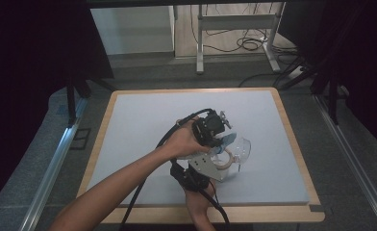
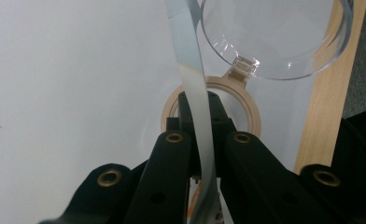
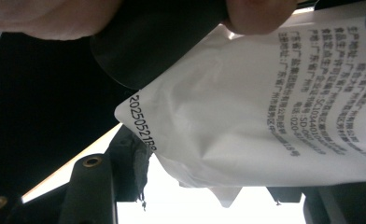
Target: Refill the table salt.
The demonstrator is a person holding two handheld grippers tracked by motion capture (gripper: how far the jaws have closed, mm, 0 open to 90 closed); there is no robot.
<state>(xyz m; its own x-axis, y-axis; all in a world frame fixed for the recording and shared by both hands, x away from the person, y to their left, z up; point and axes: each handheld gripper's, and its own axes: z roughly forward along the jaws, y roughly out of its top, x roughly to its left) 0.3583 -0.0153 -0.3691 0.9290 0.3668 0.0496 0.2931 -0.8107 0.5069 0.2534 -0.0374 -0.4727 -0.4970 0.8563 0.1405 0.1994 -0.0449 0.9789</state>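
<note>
My left gripper (image 1: 220, 138) (image 2: 200, 109) is shut on the thin edge of a white and blue packet (image 1: 228, 139) (image 2: 190, 70), holding it over a clear jar with a wooden rim (image 1: 223, 163) (image 2: 252, 112). The jar's clear hinged lid (image 1: 243, 147) (image 2: 274, 32) stands open. My right gripper (image 1: 221, 169) (image 3: 204, 201) reaches in from the near side, its jaws set part-way apart on the jar. In the right gripper view the packet's printed white face (image 3: 246, 116) hangs close above those jaws, with fingers of the other hand at the top.
The work goes on over a pale grey mat (image 1: 167, 115) with a wooden border (image 1: 292, 144), near its front middle. Beyond the table stand desk legs (image 1: 199, 43) and loose cables (image 1: 249, 43) on the floor. Dark curtains hang on both sides.
</note>
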